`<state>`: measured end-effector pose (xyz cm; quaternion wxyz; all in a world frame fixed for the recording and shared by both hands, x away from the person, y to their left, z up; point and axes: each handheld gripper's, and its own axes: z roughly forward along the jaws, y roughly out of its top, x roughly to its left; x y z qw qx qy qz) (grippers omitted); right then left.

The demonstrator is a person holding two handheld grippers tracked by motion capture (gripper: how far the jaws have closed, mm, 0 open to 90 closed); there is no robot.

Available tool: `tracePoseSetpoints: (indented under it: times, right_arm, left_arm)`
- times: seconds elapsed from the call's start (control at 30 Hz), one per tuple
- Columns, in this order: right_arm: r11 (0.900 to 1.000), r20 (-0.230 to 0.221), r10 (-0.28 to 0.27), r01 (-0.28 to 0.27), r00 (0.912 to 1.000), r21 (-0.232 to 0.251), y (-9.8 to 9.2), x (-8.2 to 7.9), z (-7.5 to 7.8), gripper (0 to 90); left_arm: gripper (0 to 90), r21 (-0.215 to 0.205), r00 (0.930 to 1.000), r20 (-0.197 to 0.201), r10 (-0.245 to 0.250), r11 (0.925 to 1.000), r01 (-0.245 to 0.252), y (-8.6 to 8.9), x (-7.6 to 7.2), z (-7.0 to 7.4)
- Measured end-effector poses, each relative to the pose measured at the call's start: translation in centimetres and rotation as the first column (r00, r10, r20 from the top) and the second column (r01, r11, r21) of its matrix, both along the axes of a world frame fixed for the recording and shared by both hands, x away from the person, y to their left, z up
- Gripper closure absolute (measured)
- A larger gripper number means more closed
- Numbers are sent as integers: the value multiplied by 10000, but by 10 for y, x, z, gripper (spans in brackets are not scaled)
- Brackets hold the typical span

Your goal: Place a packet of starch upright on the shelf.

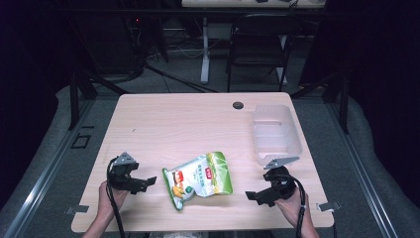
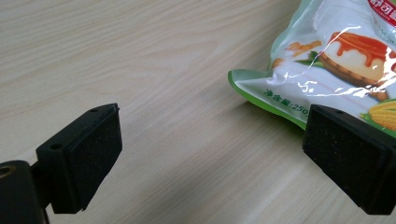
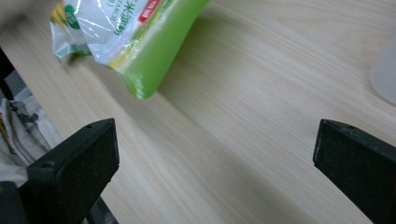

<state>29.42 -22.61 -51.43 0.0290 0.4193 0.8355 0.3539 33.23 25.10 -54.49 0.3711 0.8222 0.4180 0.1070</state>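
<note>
I had the snack bag (image 1: 198, 180) lying flat near the front middle of the wooden surface (image 1: 163, 124), between my two tongs and touching neither. The left tongs (image 1: 146, 183) stood wide and empty just to its left, pointing at its lower sealed edge; in the left gripper view that green-trimmed seal (image 2: 261, 95) sat just ahead of the pad on that side. The right tongs (image 1: 251, 196) were also spread wide with nothing in them, a little further off on the bag's right, where the right gripper view showed the green end of the bag (image 3: 154, 56) raised slightly off the wood.

I judged the bag light, puffed with air, and its glossy film slippery and prone to crumple. The contents looked like biscuits, so squeezing the belly risked crushing them. The flat sealed edge seemed the best place to pinch, since it was thin, stiffer than the body and held no food. The clear plastic bin (image 1: 275, 133) stood well apart at the far right, looking empty.
</note>
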Motion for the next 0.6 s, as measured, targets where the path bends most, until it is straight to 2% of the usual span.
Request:
tracePoseSetpoints:
  times: [0.2, 0.37, 0.4, 0.5, 0.6]
  right_arm:
    - [9986, -255, 491, -495, 9985, -157, 16, 9, 4, 0]
    - [9986, -409, 515, -510, 9978, 119, 26, 18, 7, 5]
    - [9982, -542, 557, -543, 9970, 266, 32, 25, 7, 8]
    - [9974, -673, 724, -719, 9951, 107, 40, 32, 6, 17]
    - [9967, -736, 792, -779, 9941, 208, 50, 38, 3, 38]
  left_arm:
    - [48, 73, 9999, 90, -72, 9999, 72, -3, -2, 2]
    - [48, 92, 10000, 61, 9, 10000, -9, -2, 0, 0]
    - [48, 78, 10000, 50, -21, 10000, 21, -2, 0, 0]
    - [48, 145, 9999, 83, -107, 9998, 106, -3, -1, 1]
    - [48, 42, 10000, 39, 12, 10000, -12, -2, 0, 0]
